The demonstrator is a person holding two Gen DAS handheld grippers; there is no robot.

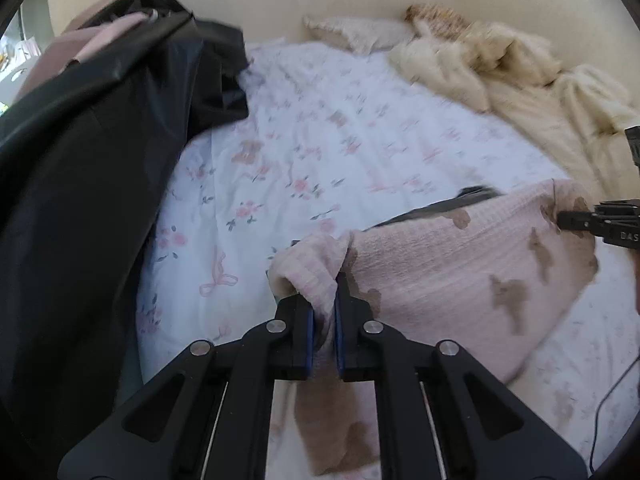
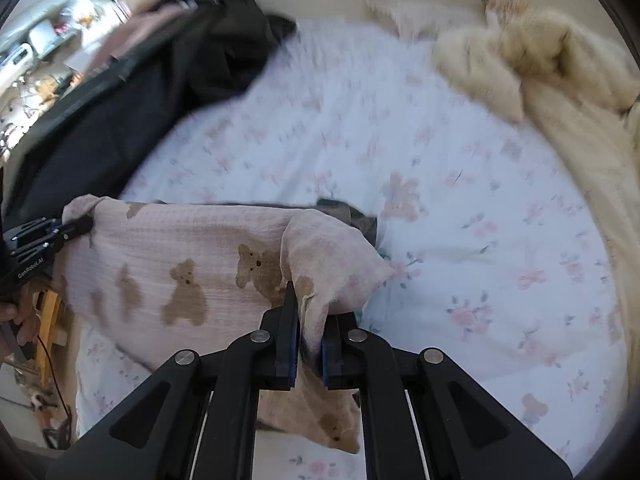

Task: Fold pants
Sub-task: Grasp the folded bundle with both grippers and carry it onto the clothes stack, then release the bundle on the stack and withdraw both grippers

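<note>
I've got both tools clamped on the pants [image 1: 460, 264]: left tool [image 1: 324, 312], right tool [image 2: 308, 332]. Pants stretched between them above the bed [image 1: 320, 128].

Two close wrist views, angled down, sharing the floral bedsheet [image 1: 320, 140].

Pink bear-print pants [image 2: 192, 256], floral sheet [image 2: 460, 208]

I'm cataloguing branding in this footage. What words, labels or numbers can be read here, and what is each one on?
"GenRobot.AI": white lettering on the black body of the left gripper, seen from the right wrist view.
"DAS": partial white lettering on the right gripper, cut off by the edge of the left wrist view.
The pink pants carry only bear pictures; the floral bedsheet has no text.
</note>
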